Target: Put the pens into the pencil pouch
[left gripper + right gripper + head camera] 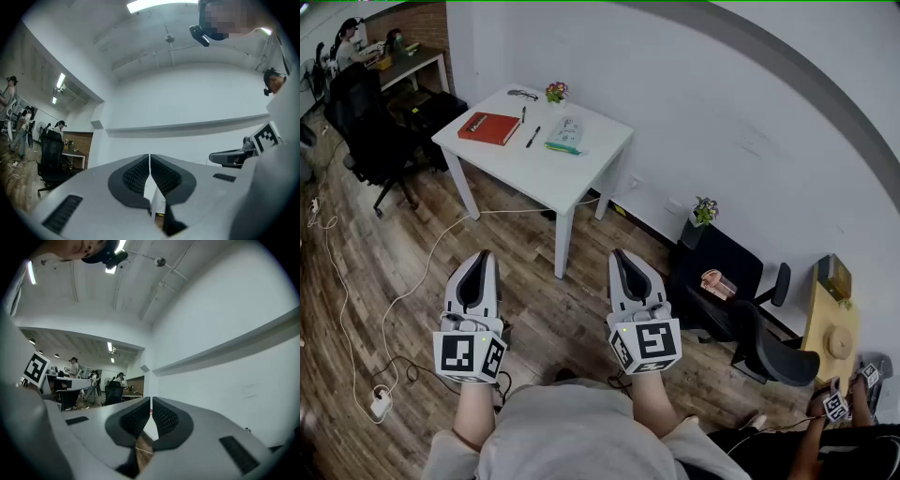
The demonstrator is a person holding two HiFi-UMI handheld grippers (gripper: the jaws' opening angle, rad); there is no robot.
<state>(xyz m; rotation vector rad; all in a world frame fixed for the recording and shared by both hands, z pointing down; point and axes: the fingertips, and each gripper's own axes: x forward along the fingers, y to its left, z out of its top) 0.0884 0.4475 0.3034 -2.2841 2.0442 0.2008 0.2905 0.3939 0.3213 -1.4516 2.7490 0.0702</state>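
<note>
1. Not yet begun; holding left claw (480,255) and right claw (622,255) clenched, empty, well short of desk (591,161).
2. Pens (532,137) on desk, beside pouch (565,132).
3. Next, probably: approach, unclench a claw, grasp pen.

Pens (532,137) and pouch (564,132) — distant, too small for detail.

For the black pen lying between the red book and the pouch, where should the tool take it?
Mid-barrel, from straight above, with the jaws across its thin width. The pen lies flat on the white table, apart from the book and the pouch, so likely there is room either side.
</note>
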